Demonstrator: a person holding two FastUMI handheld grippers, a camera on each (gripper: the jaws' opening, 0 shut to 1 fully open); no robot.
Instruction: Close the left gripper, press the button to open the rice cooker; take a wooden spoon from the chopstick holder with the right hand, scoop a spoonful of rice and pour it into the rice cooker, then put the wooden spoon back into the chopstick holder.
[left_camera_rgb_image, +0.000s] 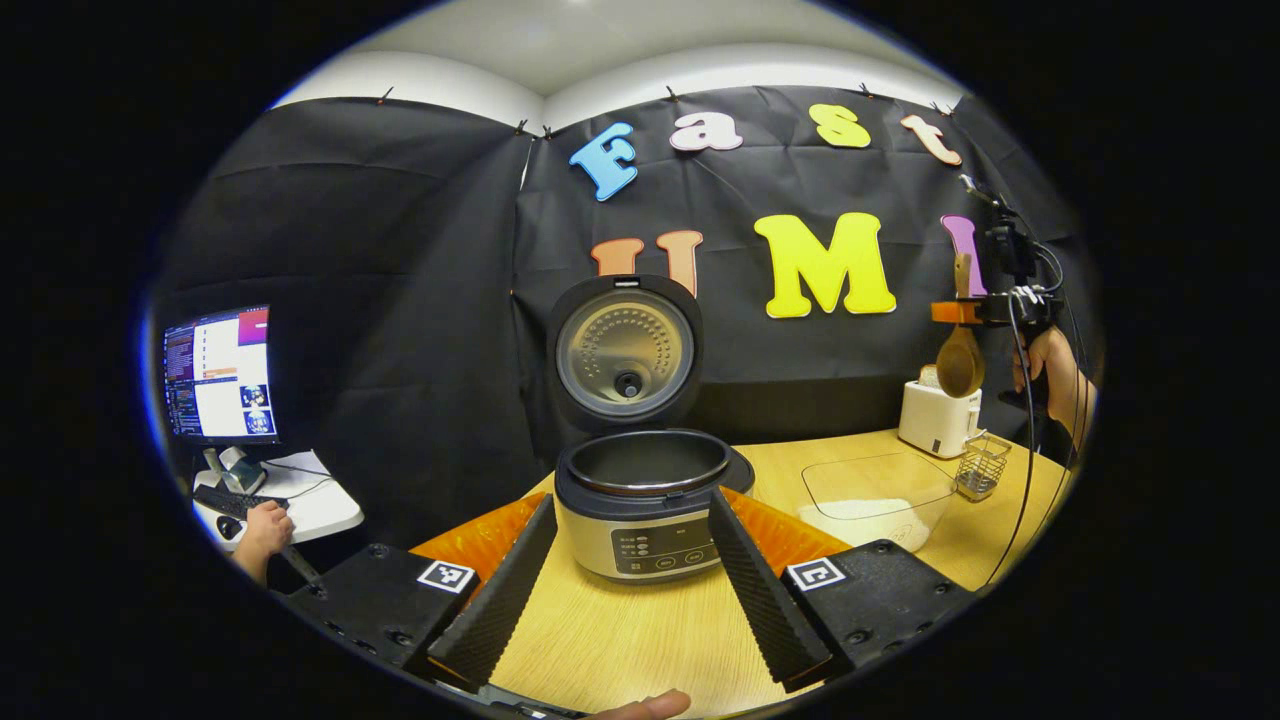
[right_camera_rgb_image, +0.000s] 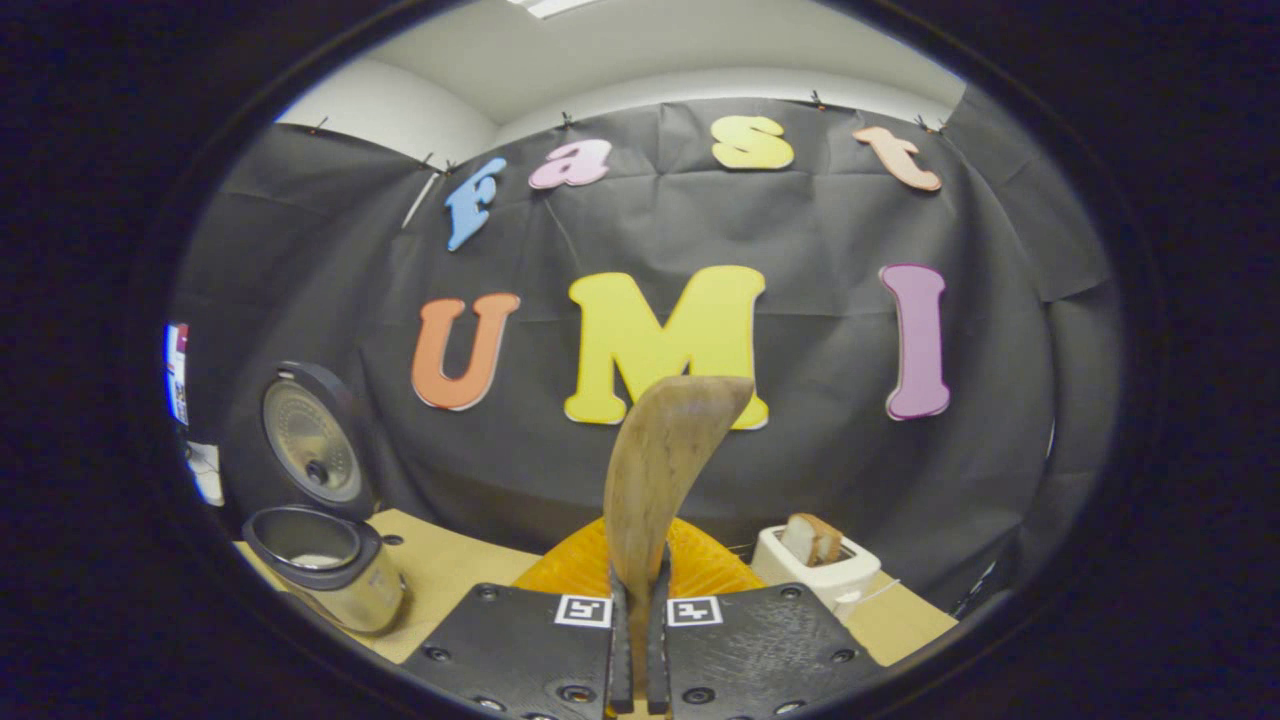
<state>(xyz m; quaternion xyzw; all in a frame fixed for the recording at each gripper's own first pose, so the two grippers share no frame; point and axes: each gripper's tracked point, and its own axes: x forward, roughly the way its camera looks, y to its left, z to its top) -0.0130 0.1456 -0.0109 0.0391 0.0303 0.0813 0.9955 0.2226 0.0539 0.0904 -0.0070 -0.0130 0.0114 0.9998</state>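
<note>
Right claw (right_camera_rgb_image: 636, 640) clenched on wooden spoon (right_camera_rgb_image: 660, 470), left claw (left_camera_rgb_image: 630, 590) spread wide; rice cooker (left_camera_rgb_image: 640, 500) lid up, wooden table (left_camera_rgb_image: 620, 630), black cloth wall (left_camera_rgb_image: 400, 300)

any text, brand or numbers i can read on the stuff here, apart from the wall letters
Nothing reads clearly enough to quote.
The rice cooker panel: print too small.
The toaster: a small mark, blurred.
The monitor: too blurred.
The square markers: patterns, no words.
</note>
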